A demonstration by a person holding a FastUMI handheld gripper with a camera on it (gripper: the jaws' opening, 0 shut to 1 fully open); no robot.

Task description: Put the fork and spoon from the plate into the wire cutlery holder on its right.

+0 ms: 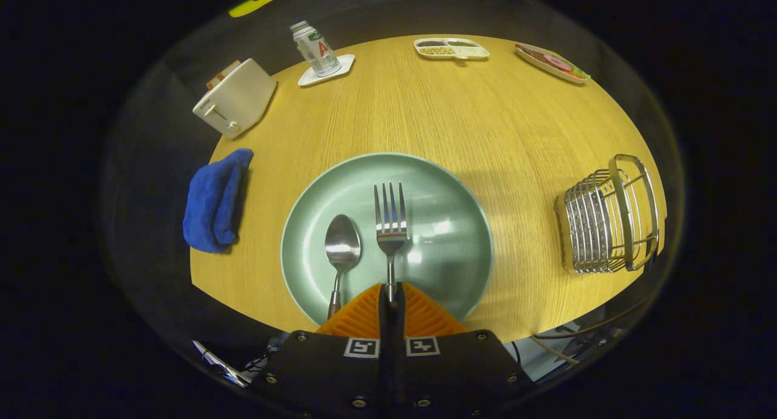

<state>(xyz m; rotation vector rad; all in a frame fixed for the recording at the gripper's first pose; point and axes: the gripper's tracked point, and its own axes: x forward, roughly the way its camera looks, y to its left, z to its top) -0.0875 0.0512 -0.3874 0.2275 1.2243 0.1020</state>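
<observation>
Fork (391, 224) lies on the green plate (449, 182) with its handle running back between the tips of the gripper (390, 294), tines pointing to 12 o'clock. The gripper's fingers are drawn nearly together with the handle's end in the narrow gap; whether both press on it cannot be told. Just at 9 o'clock of the fork, the spoon (341, 249) lies on the same plate, bowl up toward 12 o'clock, its handle passing beside the left finger. The plate sits on the wooden tabletop (425, 109) just ahead of the gripper. At 3 o'clock of the plate, well apart from it near the tabletop's edge, stands the wire cutlery holder (607, 221). At 9 o'clock lies a blue cloth (213, 201). Farther off, at 10 o'clock, stands a white toaster (235, 105), then at 11 o'clock a can (314, 47) on a white coaster (346, 64). Beyond, at 12 to 1 o'clock, sit a divided tray (452, 48) and a plate of food (552, 62).
</observation>
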